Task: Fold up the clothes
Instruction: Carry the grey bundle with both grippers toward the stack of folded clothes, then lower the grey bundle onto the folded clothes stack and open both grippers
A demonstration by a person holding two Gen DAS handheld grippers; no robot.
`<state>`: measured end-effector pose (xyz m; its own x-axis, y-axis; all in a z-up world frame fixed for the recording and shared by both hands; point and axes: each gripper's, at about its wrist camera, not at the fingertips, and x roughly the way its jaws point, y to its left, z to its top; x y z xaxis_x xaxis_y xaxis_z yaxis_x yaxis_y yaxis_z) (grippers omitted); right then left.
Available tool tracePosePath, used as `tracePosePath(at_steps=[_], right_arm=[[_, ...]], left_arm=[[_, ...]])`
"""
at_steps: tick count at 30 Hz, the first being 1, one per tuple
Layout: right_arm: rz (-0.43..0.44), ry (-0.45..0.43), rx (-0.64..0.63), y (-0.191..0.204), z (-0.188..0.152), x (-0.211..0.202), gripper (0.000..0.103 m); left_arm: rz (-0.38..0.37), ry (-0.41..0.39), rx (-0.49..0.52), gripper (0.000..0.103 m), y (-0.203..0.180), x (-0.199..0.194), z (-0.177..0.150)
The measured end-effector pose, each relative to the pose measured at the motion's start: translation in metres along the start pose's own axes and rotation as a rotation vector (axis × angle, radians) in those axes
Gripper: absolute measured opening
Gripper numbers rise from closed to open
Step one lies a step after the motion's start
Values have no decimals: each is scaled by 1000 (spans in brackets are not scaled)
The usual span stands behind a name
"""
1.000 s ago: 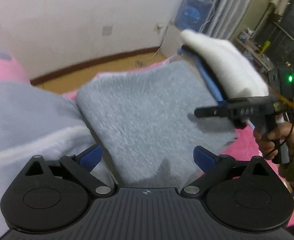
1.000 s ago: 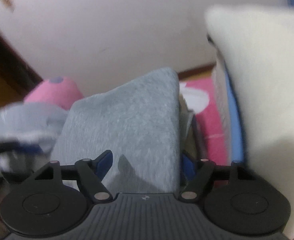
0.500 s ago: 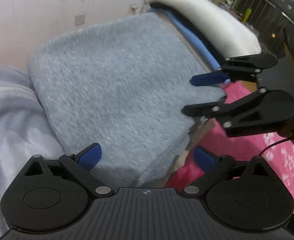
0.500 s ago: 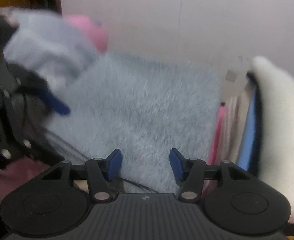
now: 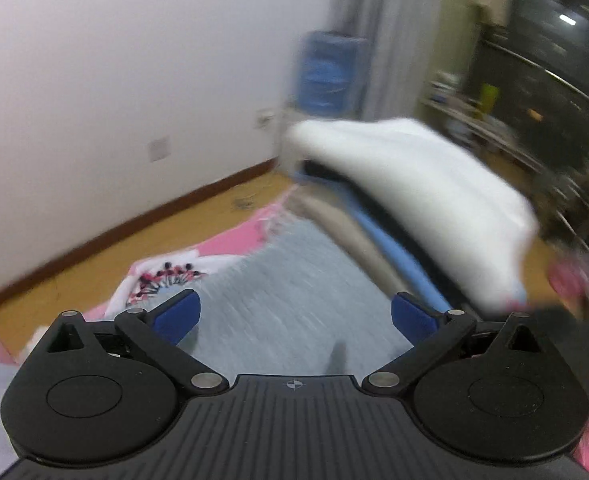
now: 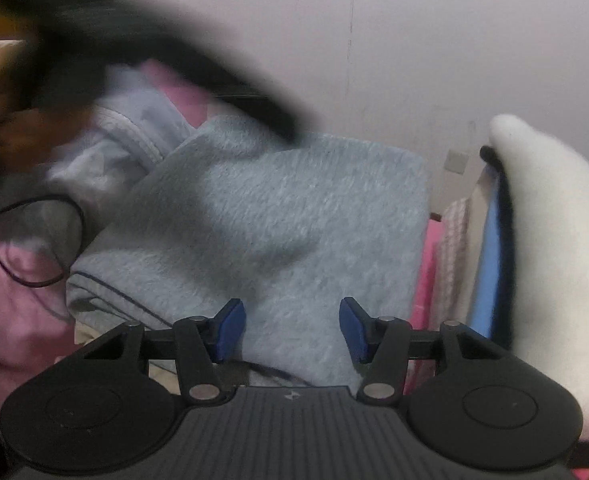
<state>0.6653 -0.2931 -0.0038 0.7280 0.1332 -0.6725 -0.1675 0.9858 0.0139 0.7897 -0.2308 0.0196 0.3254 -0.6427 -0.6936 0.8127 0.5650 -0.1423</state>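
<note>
We see the folded grey fleece garment (image 6: 294, 216) lying mid-frame in both views, just beside the stack of folded clothes (image 5: 414, 184) at right, with our left gripper (image 5: 294, 316) spread wide and empty, our right gripper (image 6: 292, 330) part-open over its near edge, gripping nothing.

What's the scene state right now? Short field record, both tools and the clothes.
surface: pink printed cover
garment in work: folded grey fleece, lying flat
stack: folded pile topped by white fleece, right of the grey fleece
unfolded: pale grey garment, left of the grey fleece
left tool: open, nothing between the pads
right tool: open, above the near edge of the grey fleece, not gripping
image quality: left wrist view motion-blurred
</note>
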Motion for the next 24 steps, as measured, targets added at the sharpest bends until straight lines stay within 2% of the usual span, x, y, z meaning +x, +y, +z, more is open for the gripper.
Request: tracePosePath(at_steps=[4, 8, 11, 13, 17, 20, 24], right_arm=[[-8, -22, -8, 0, -4, -3, 57], [-19, -33, 11, -2, -6, -3, 57], [-15, -35, 18, -2, -5, -4, 57], [-14, -35, 23, -2, -2, -9, 57], [-6, -55, 42, -4, -1, -26, 57], [-12, -36, 43, -4, -3, -29, 57], [-56, 39, 29, 3, -10, -21, 57]], left_arm=[[81, 92, -56, 103, 22, 66, 0], [98, 57, -7, 103, 21, 73, -7], [96, 92, -11, 102, 24, 55, -2], [96, 113, -9, 103, 20, 23, 4], [62, 201, 17, 103, 19, -22, -4], [46, 283, 72, 103, 16, -36, -24], [90, 376, 206, 103, 2, -24, -68]])
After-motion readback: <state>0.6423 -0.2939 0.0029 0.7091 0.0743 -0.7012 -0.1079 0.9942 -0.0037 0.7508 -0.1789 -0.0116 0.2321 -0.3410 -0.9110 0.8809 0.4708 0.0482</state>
